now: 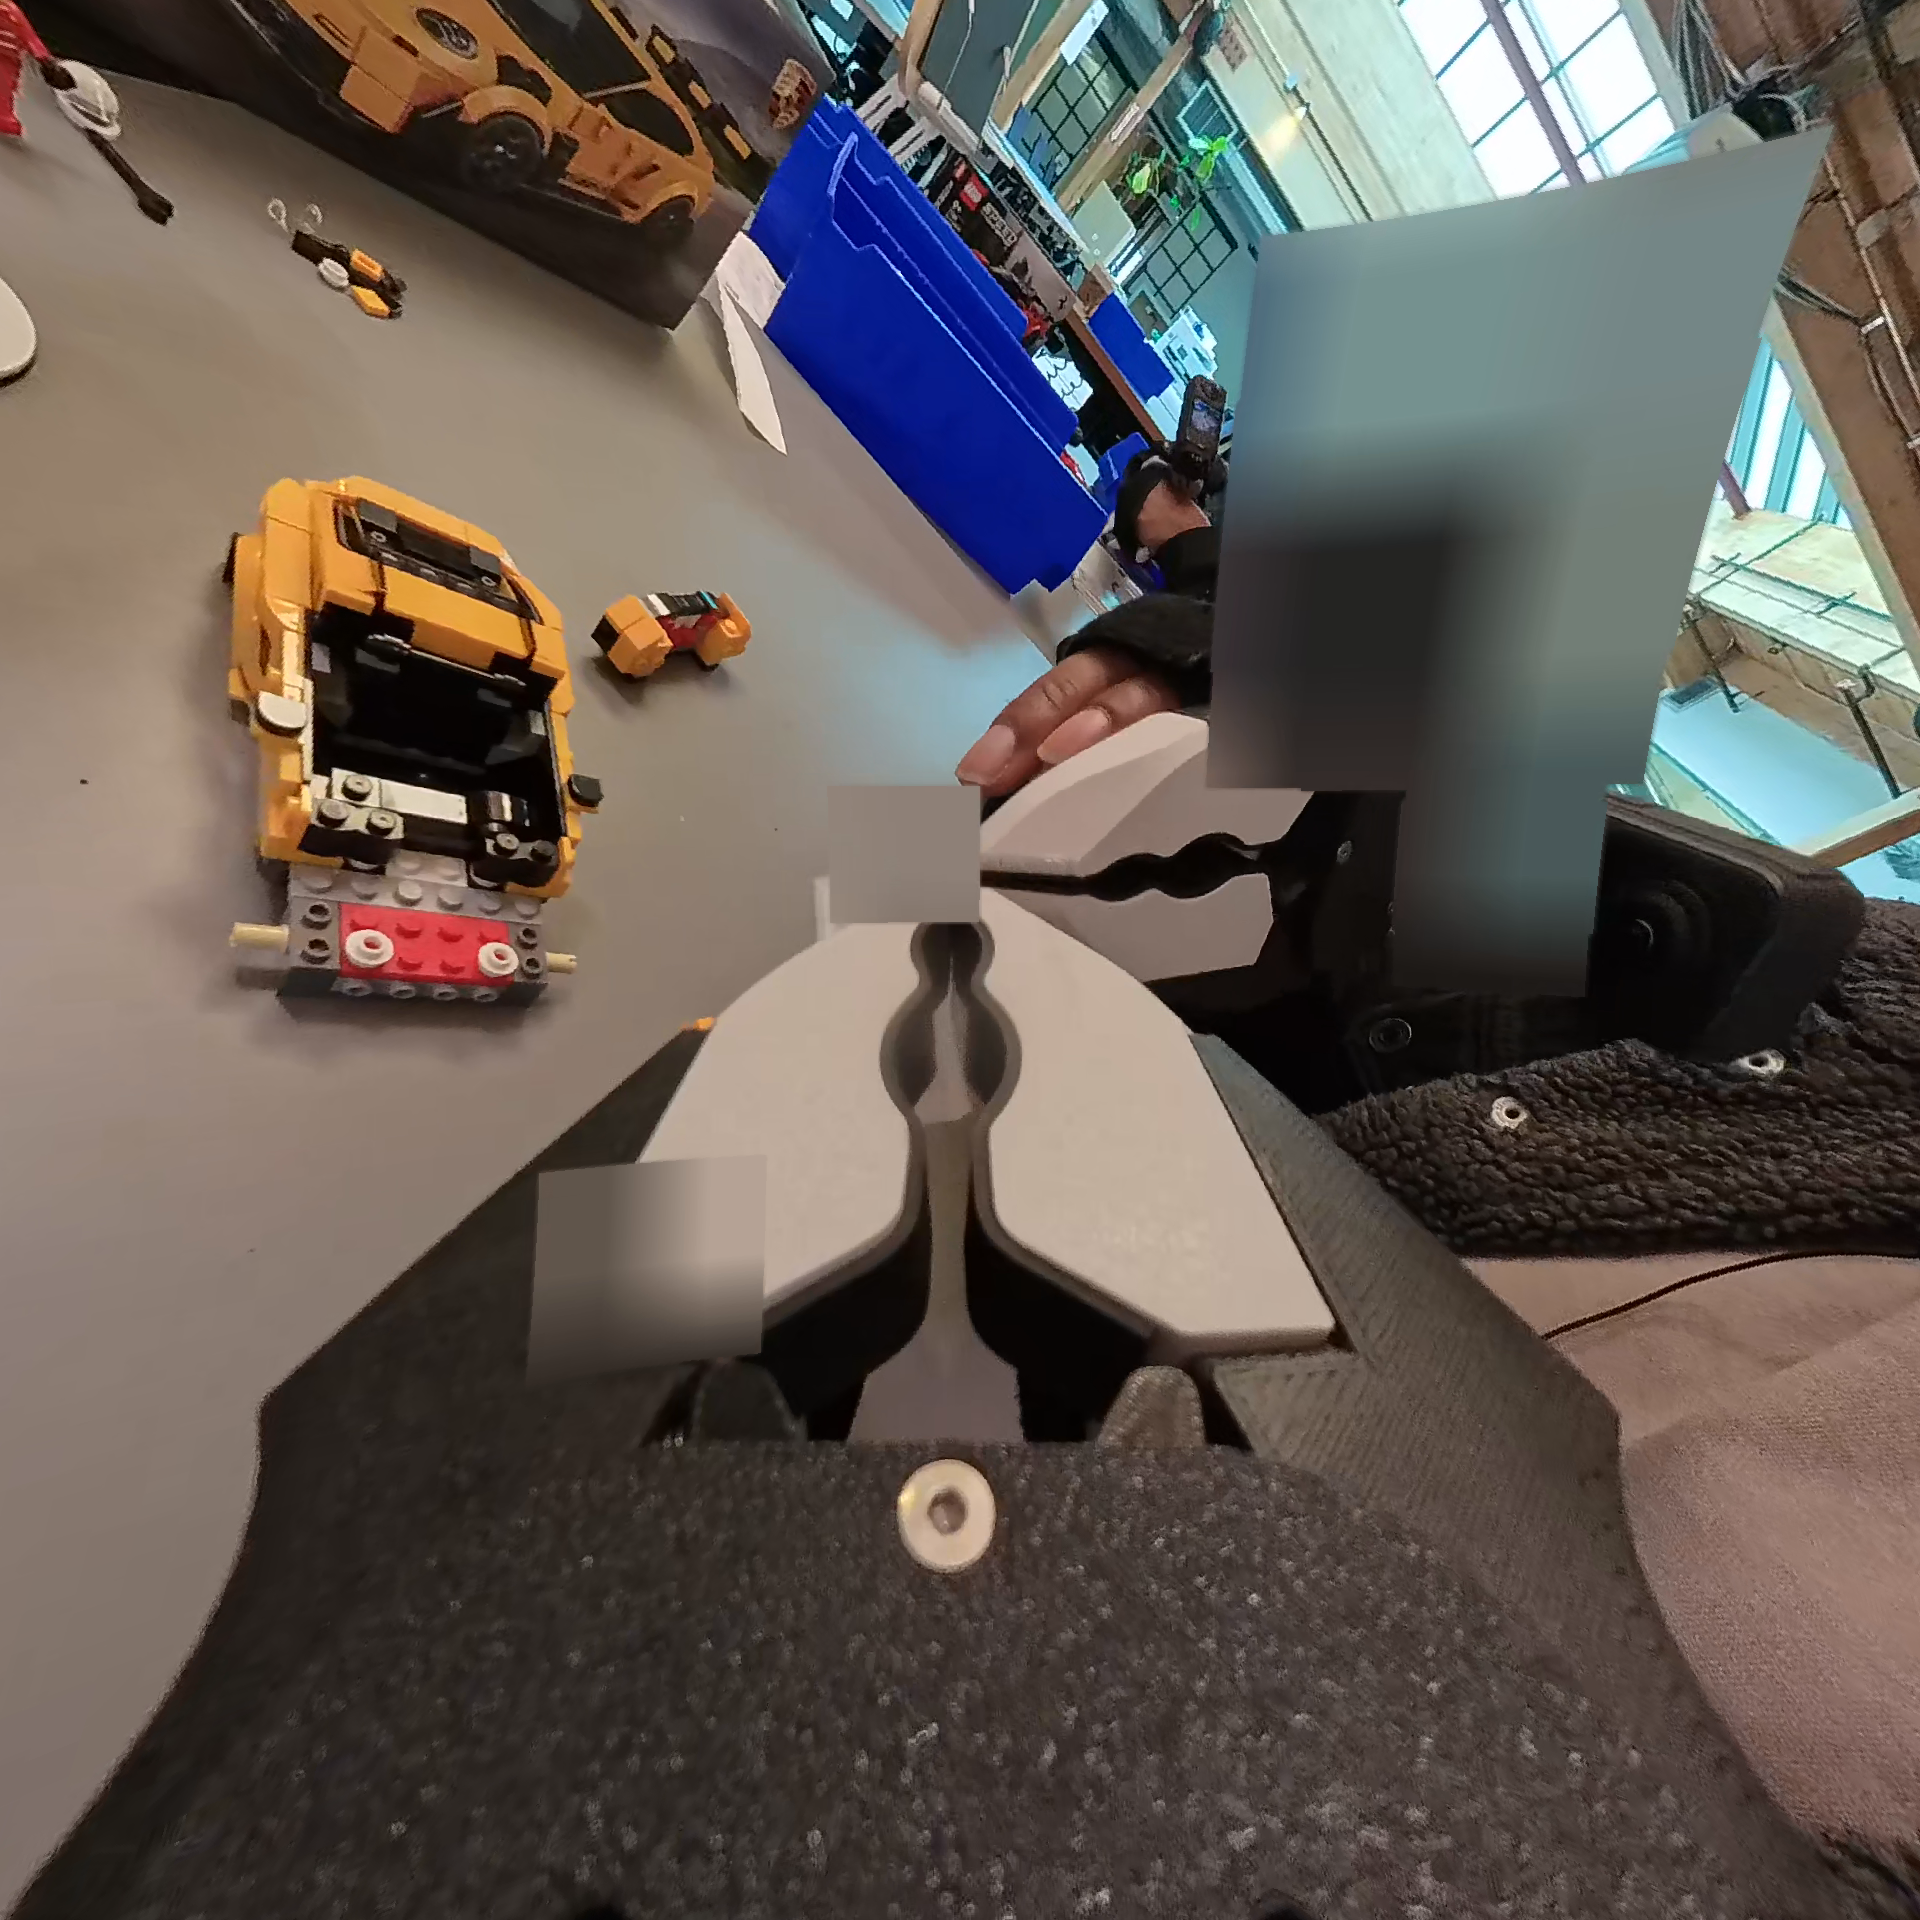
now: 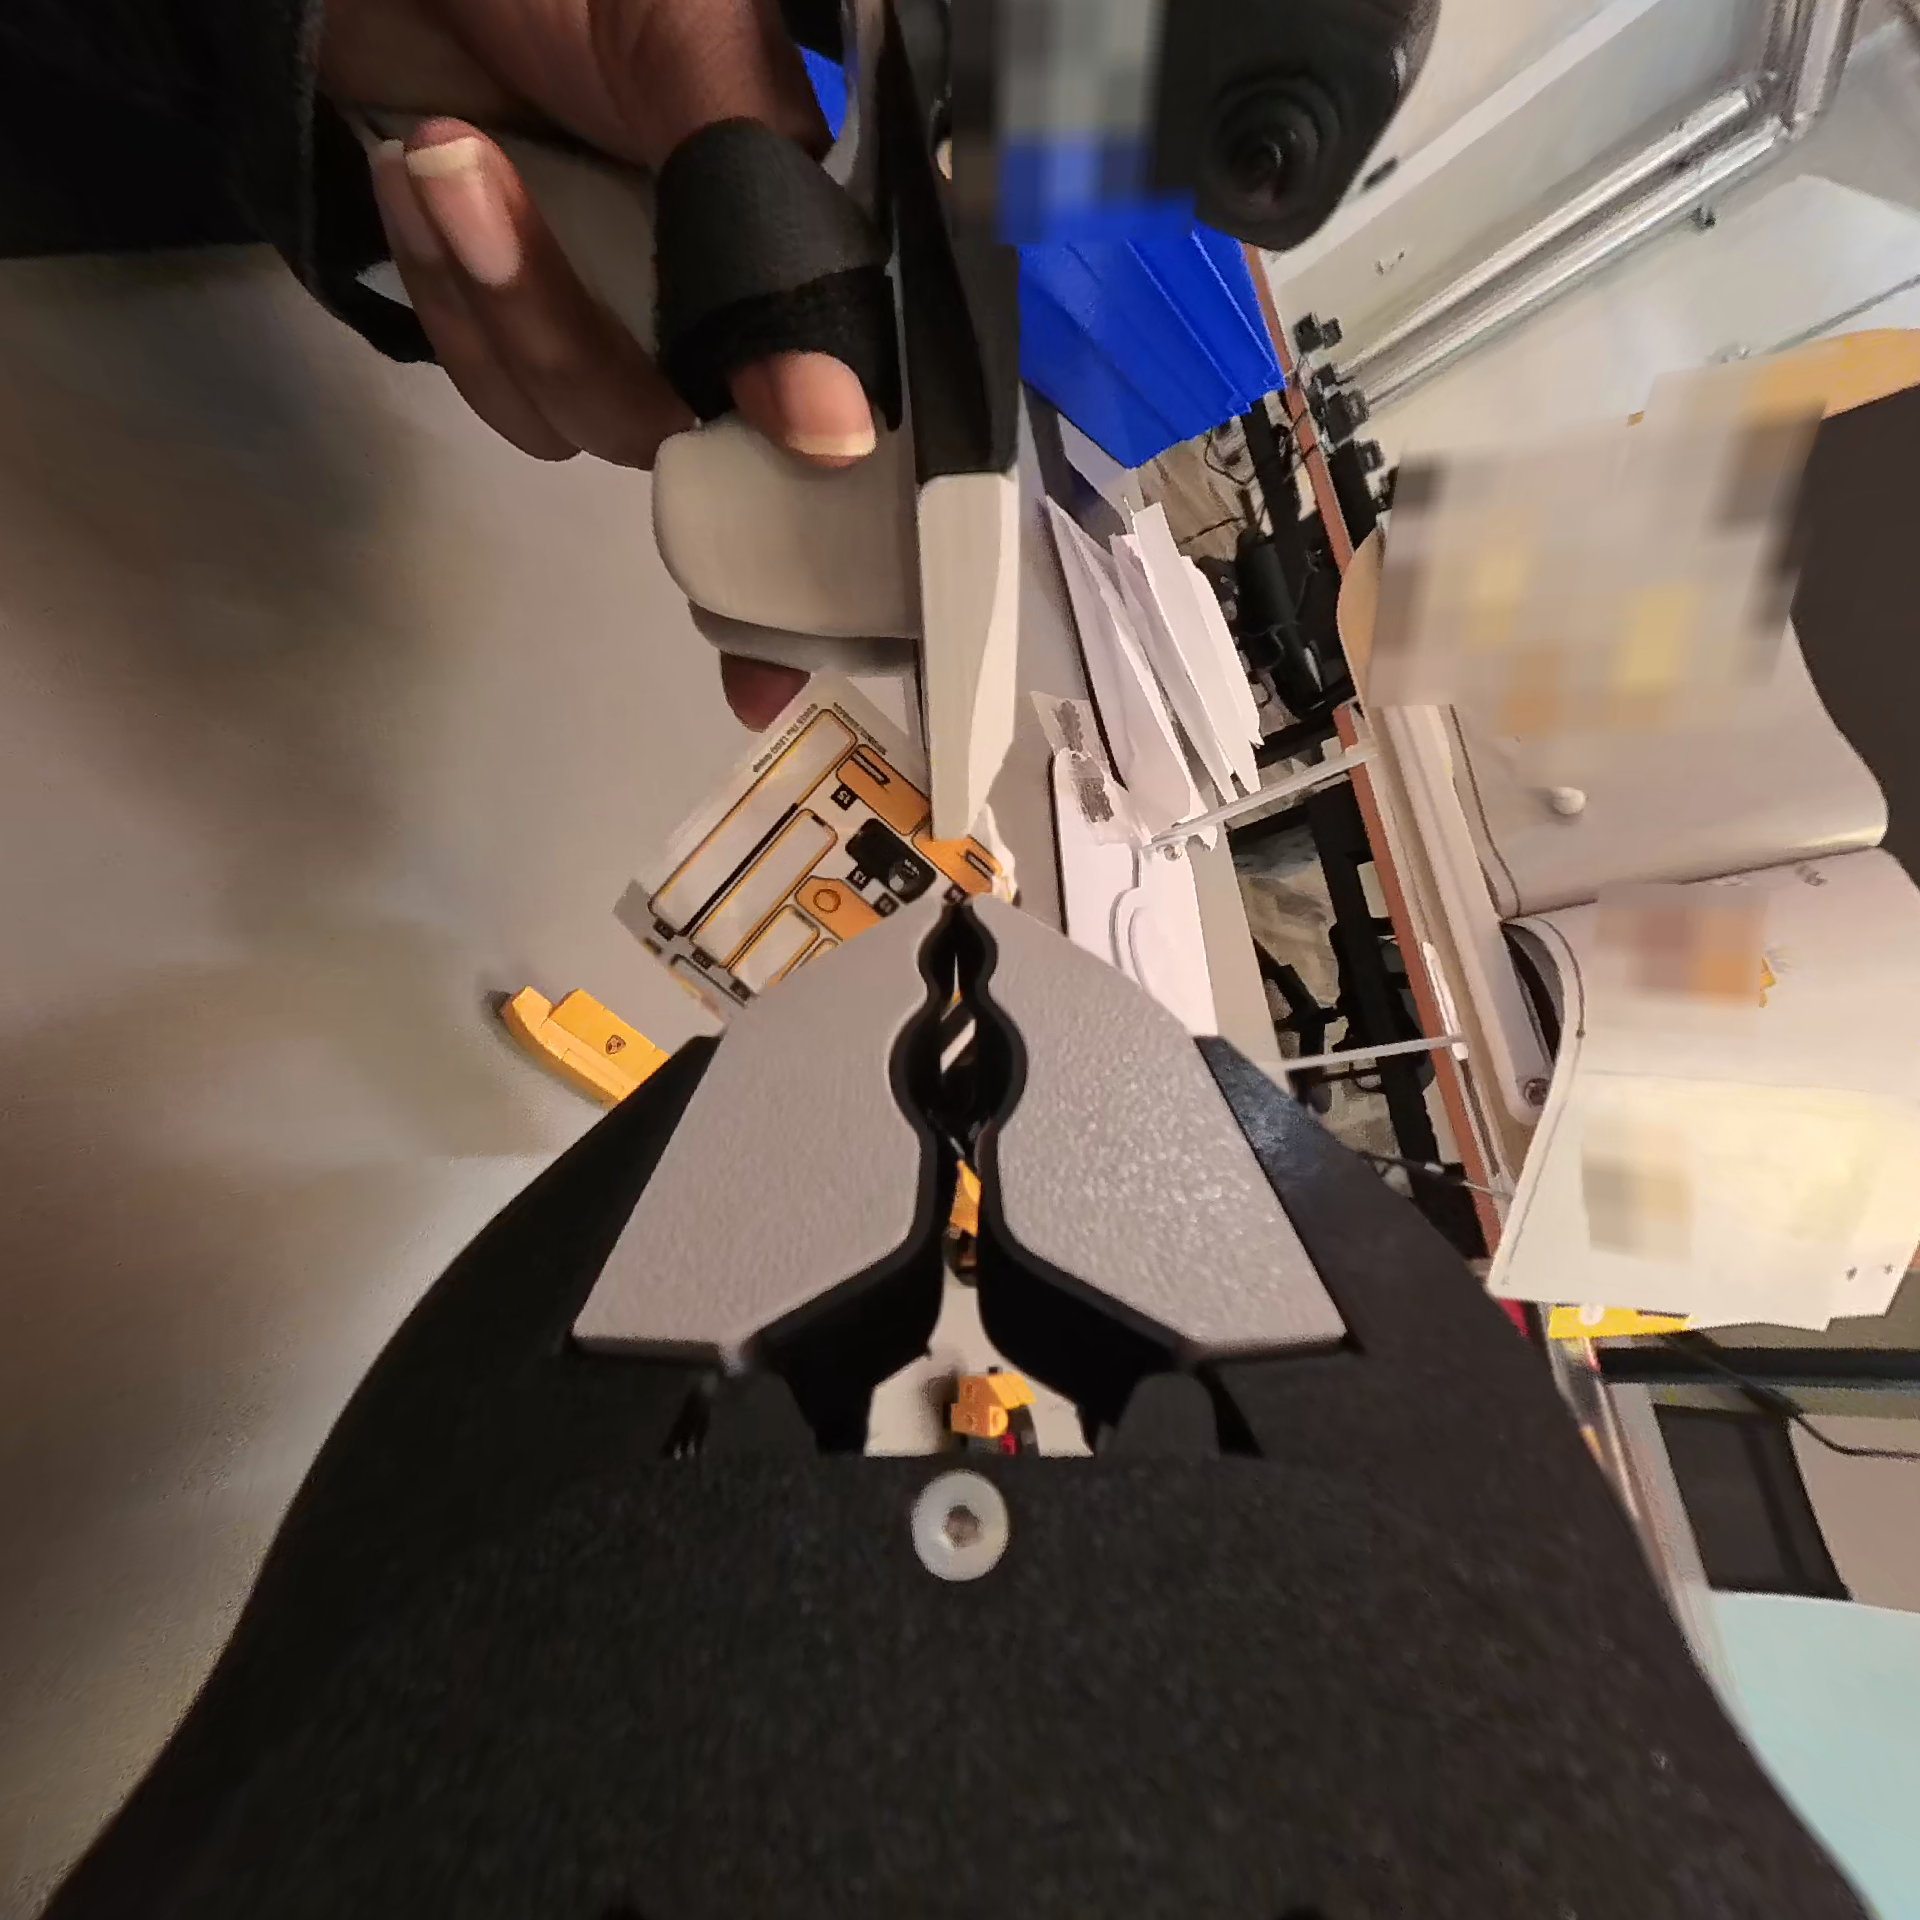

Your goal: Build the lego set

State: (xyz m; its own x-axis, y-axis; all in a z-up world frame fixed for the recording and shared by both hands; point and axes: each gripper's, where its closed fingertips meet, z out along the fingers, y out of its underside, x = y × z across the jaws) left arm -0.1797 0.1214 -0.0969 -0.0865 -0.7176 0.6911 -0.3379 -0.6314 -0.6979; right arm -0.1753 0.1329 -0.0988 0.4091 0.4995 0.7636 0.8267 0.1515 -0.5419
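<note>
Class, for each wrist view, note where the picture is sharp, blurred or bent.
Left wrist view: the half-built orange brick car is sharp, and the grey tabletop edge bows from the wide lens. Right wrist view: the tabletop is motion-smeared, the yellow-and-white sticker sheet fairly crisp.

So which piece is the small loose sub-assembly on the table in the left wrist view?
Find the big half-built orange car on the grey table. Just to its right, apart from it, lies the small sub-assembly. Unlike the tiny black-and-orange bits farther back near the box, it is a chunky orange lump with a red-and-black middle.
</note>
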